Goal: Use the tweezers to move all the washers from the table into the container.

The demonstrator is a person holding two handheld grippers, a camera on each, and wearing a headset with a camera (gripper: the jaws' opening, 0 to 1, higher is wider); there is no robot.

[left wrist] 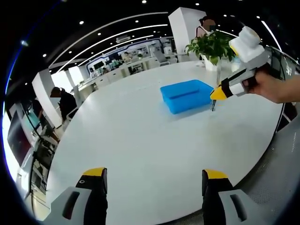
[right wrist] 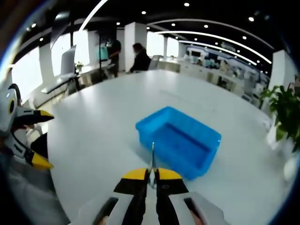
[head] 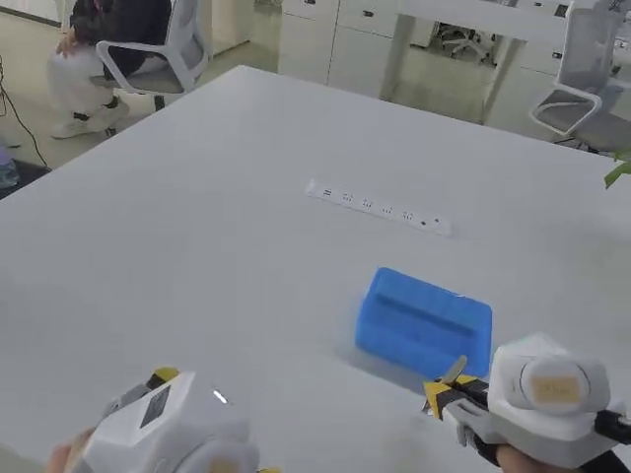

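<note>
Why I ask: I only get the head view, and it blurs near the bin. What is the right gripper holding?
Observer: In the right gripper view, the right gripper is shut on thin metal tweezers, with the tips aimed at the blue container.
Operator: Anything inside it?
Observer: That view looks down into it, and the floor looks bare.
Operator: And the left gripper?
Observer: Its own view shows the left gripper open, with nothing between the jaws.
</note>
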